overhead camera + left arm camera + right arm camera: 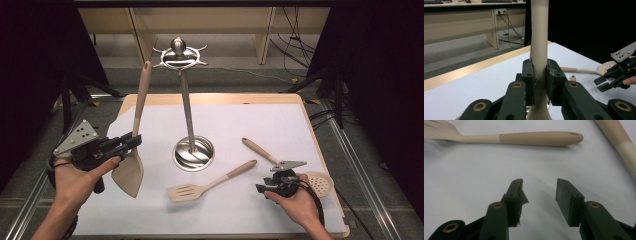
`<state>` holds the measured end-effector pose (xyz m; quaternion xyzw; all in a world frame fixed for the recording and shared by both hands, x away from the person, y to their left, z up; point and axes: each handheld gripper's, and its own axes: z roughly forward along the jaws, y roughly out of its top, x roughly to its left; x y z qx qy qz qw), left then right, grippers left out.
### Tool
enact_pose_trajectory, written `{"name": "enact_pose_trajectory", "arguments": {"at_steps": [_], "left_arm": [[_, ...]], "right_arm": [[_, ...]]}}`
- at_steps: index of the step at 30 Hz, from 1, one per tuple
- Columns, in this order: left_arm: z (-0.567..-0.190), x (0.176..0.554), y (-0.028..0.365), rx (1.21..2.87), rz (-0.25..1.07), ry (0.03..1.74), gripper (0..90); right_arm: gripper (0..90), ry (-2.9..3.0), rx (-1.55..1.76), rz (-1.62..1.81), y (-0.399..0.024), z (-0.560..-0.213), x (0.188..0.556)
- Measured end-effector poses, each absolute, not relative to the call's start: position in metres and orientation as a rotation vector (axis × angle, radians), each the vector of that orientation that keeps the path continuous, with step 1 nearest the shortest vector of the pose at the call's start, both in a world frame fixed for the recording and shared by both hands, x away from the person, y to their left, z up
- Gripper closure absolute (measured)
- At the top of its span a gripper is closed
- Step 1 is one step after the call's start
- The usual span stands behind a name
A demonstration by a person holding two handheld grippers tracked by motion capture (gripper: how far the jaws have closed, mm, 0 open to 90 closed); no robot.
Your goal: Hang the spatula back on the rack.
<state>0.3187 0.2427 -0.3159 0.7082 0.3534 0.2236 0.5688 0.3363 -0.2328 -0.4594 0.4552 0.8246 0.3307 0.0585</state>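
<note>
Half the skimmer (320, 183) behind right gripper (263, 189)

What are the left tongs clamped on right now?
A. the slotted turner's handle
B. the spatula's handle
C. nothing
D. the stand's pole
B: the left tongs pinch the spatula by its handle, held upright, apart from the stand.

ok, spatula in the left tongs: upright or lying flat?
Upright, slightly tilted. The spatula stands handle-up, blade down by the table, with the left tongs shut on its handle.
</note>
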Motion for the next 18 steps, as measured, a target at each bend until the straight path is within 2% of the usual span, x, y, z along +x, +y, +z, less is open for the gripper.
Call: {"name": "enact_pose_trajectory", "arguments": {"at_steps": [18], "left_arm": [[-0.318, 0.331, 0.236, 1.691, 0.499, 0.841, 78.0]], "right_arm": [[57.4, 2.502, 1.35, 0.997, -0.234, -0.46, 0.337]]}}
